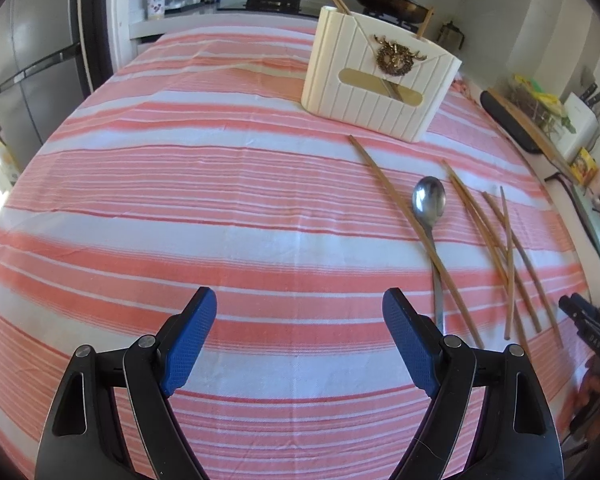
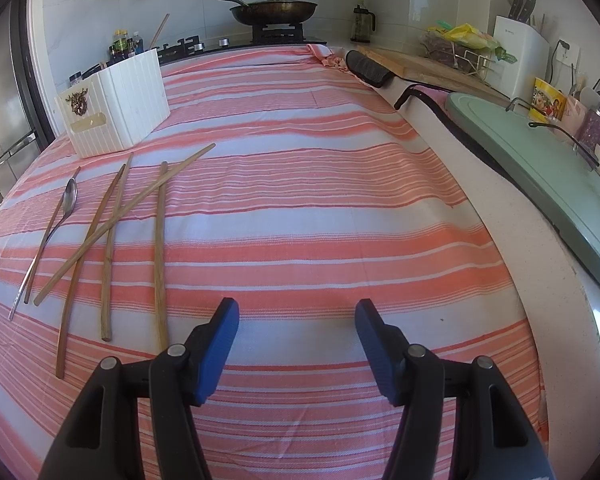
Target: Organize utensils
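A white ribbed utensil holder [image 1: 376, 80] with a gold ornament stands at the far side of the striped cloth; it also shows in the right wrist view [image 2: 118, 104], with chopsticks standing in it. A metal spoon [image 1: 429, 204] and several wooden chopsticks [image 1: 488, 236] lie loose on the cloth in front of the holder; in the right wrist view the spoon [image 2: 69, 198] and chopsticks [image 2: 161, 248] lie at left. My left gripper [image 1: 300, 304] is open and empty above the cloth, left of the spoon. My right gripper [image 2: 296, 312] is open and empty, right of the chopsticks.
The table wears a pink and white striped cloth [image 1: 180, 220]. A stove with a lidded pan [image 2: 274, 10] is behind. At right a counter holds a green board [image 2: 540, 172], a wooden cutting board [image 2: 412, 64], a knife block [image 2: 520, 56] and cups. A fridge [image 1: 24, 80] stands at left.
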Available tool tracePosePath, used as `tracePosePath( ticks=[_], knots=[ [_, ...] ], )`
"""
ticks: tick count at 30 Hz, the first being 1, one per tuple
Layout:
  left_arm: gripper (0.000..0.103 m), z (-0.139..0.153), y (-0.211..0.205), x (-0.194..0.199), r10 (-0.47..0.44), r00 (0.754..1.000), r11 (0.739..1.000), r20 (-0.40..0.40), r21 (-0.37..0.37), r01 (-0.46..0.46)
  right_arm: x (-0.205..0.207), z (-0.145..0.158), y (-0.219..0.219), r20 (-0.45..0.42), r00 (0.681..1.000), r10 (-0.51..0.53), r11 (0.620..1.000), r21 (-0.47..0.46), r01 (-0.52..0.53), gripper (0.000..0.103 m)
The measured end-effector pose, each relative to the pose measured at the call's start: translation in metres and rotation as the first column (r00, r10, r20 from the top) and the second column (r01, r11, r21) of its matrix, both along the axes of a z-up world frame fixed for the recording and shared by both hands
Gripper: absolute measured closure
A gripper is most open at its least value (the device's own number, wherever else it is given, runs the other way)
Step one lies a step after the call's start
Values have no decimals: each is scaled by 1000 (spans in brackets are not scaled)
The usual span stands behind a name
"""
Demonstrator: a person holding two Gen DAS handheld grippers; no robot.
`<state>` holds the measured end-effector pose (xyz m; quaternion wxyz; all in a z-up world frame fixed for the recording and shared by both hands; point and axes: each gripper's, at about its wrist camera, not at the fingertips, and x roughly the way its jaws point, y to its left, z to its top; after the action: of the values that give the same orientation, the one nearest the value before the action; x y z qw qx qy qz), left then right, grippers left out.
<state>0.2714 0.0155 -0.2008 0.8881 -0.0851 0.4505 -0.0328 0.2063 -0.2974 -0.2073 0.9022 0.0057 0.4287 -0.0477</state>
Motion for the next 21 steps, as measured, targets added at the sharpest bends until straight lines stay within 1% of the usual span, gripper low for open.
tracePosePath(
  ticks=[4, 6, 9, 11, 13, 14, 15, 18, 19, 21],
  knots=[
    [17, 5, -14, 10, -67, 998, 997, -9, -40, 67, 1, -1, 1, -5, 1000, 3, 1000, 4, -3, 41],
    [17, 3, -26, 16, -96, 995, 995, -20, -38, 95, 2, -2, 2, -8, 1000, 4, 1000, 3, -4, 41],
    [17, 0, -49, 21, -151, 988, 988, -24, -19, 151, 2, -2, 2, -10, 1000, 4, 1000, 0, -4, 41],
    [17, -4, -65, 23, -186, 982, 982, -32, 23, 187, 3, -2, 2, -8, 1000, 1, 1000, 0, -1, 41],
    [17, -4, -76, 23, -209, 978, 976, -22, 62, 210, 3, -2, 2, -5, 1000, -3, 1000, 0, 3, 41],
    [17, -3, -77, 26, -203, 979, 977, -16, 67, 203, 2, -2, 2, -4, 1000, -4, 1000, 0, 4, 41],
    [17, -2, -77, 31, -185, 983, 981, -12, 56, 185, 2, -2, 2, -4, 1000, -3, 1000, -1, 3, 41],
    [17, 0, -71, 52, -110, 994, 994, -9, 1, 110, 5, -4, 4, -16, 1000, 3, 1000, -6, -3, 41],
    [17, -2, -72, 59, -93, 996, 996, -14, 9, 93, 5, -4, 5, -16, 1000, 4, 1000, -9, -5, 41],
    [17, -8, -74, 67, -61, 998, 995, -29, 77, 63, 5, -4, 6, -15, 1000, 9, 1000, -13, -9, 41]
  ],
)
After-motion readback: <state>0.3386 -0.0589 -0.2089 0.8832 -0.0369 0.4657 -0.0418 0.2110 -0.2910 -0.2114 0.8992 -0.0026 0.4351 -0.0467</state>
